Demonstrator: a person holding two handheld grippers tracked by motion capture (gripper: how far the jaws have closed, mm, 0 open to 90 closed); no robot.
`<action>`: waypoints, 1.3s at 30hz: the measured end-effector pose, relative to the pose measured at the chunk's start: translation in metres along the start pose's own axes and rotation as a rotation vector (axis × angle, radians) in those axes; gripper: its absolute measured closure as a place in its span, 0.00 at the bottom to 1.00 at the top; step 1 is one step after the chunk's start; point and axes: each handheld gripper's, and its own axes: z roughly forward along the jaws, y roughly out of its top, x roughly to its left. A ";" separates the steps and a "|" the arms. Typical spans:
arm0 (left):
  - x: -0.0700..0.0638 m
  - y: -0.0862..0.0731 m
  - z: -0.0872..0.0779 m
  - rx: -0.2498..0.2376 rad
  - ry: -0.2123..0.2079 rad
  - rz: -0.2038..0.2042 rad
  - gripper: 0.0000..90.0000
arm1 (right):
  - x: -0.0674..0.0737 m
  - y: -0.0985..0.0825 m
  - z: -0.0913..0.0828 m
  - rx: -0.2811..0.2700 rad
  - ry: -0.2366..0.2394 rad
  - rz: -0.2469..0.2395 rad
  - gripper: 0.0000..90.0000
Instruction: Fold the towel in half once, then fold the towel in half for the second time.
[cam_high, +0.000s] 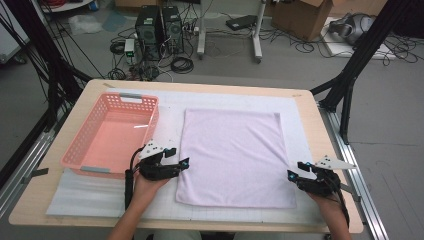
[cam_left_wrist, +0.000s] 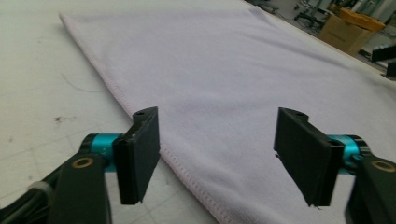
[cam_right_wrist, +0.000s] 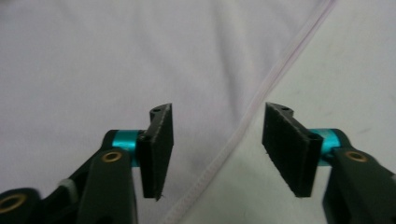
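A pale lilac towel (cam_high: 234, 156) lies flat on the white mat (cam_high: 80, 192) that covers the desk (cam_high: 95, 90), with its longer sides running away from the person and a pink plastic basket (cam_high: 113, 132) just beside it on the left. The left tongs (cam_high: 186, 163) sit at the towel's left hem and point inward across the cloth; in the left gripper view the jaws stand wide apart with the stitched hem (cam_left_wrist: 187, 175) running between them, gripping nothing. The right tongs (cam_high: 293, 174) sit at the right hem, near the front corner. In the right gripper view (cam_right_wrist: 217, 151) their jaws also stand open, straddling the hem but not pinching it. Each hand is thus at its own long side, about equally close, so a fold would likely turn on closing on both hems. Whether any pad touches the fabric is hard to tell. The near hem lies flat, and both forearms are cut off by the frame's bottom edge.
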 end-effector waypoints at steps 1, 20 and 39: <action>-0.001 0.000 0.000 -0.007 0.002 0.001 0.26 | -0.001 0.000 -0.001 -0.014 -0.007 0.004 0.32; 0.000 0.000 0.000 -0.010 -0.036 0.011 0.21 | -0.002 0.003 0.000 -0.038 -0.032 -0.001 0.23; -0.004 0.008 0.006 -0.019 -0.038 -0.002 0.19 | -0.004 0.002 0.004 -0.015 -0.022 0.012 0.23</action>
